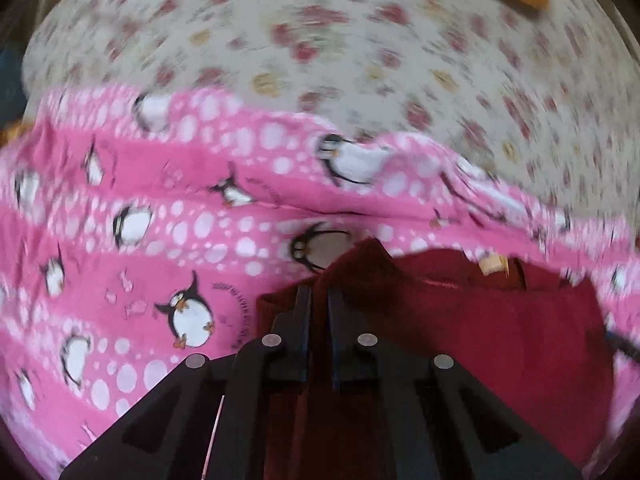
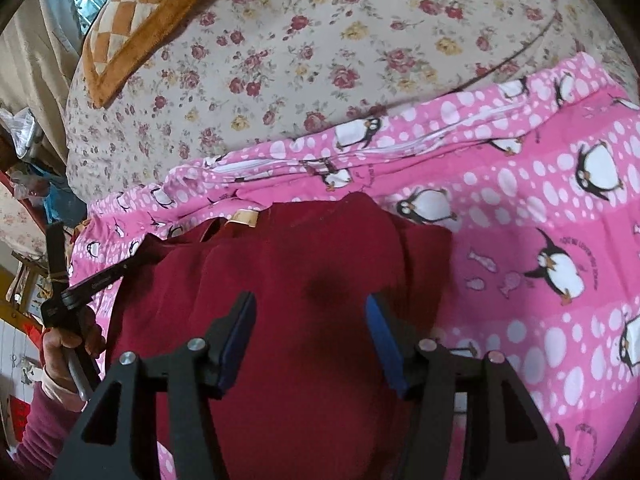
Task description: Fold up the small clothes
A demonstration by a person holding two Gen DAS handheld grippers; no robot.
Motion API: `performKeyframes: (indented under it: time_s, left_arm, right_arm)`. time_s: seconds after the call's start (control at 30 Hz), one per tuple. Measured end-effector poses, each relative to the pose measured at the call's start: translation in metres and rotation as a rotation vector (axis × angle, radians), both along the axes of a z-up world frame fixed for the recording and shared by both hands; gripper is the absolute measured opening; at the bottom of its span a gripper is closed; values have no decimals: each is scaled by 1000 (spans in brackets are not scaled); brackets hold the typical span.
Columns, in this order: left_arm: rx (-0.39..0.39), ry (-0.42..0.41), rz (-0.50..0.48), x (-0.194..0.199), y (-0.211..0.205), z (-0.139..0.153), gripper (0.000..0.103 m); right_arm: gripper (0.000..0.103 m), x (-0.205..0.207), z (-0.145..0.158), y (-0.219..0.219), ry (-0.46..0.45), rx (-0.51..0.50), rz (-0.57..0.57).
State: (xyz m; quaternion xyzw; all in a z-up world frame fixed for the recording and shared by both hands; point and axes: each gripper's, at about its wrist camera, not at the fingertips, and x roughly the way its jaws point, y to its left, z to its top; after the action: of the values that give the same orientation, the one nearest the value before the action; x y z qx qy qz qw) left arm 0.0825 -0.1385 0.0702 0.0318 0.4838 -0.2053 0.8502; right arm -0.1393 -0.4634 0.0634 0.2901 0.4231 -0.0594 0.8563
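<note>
A dark red garment point(image 2: 304, 320) lies on a pink penguin-print blanket point(image 2: 540, 208) on a bed. My left gripper point(image 1: 319, 292) is shut on a fold of the red garment point(image 1: 480, 320) at its left edge and lifts it slightly; it also shows at the left of the right wrist view point(image 2: 132, 264). My right gripper point(image 2: 310, 304) is open, jaws wide apart, just above the middle of the garment. A beige label point(image 2: 244, 218) shows at the collar.
A floral bedsheet point(image 2: 320, 60) covers the bed beyond the blanket. An orange checked cushion point(image 2: 144, 20) lies at the far left corner. Clutter and a curtain stand beyond the bed's left edge point(image 2: 28, 160).
</note>
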Motion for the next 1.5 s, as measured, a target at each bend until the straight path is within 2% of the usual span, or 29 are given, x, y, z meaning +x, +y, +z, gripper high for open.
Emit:
performKeyframes:
  time_s: [0.07,0.13,0.2,0.27,0.37,0.53,0.77,0.93,1.03,1.13,1.33,1.5]
  left_arm:
    - [-14,21,37,6,7,-5,0]
    - [8,22,56,7,6,-12,0]
    - [32,16,55,3,4,-17,0]
    - [45,9,48,-2,2,-19,0]
    - [71,-25,25,-10,-3,-15,0]
    - [83,-78,7,-33,1,1,0]
    - [18,-102,-9,-68,11,27,0]
    - [13,-126,-17,-97,22,41,2]
    - [5,-118,-17,-111,28,45,2]
    - [2,-116,-13,-123,36,47,2]
    - [1,-91,15,-141,55,36,2]
    - [-23,-42,42,-141,65,18,2]
  right_arm:
    - [60,9,-2,5,8,-21,13]
    - [60,23,-8,8,38,-63,14]
    - [60,36,-18,6,88,-116,-10]
    - [60,44,-28,2,106,-125,-35]
    - [60,48,-25,4,113,-147,-46]
    - [60,26,-2,19,88,-149,-25]
    - [63,-16,27,56,54,-169,57]
    - [64,-32,23,69,64,-185,82]
    - [65,-26,4,65,132,-231,62]
    - [65,-22,-7,60,156,-213,44]
    - [65,-34,20,76,104,-189,61]
    - [66,-35,30,96,77,-167,103]
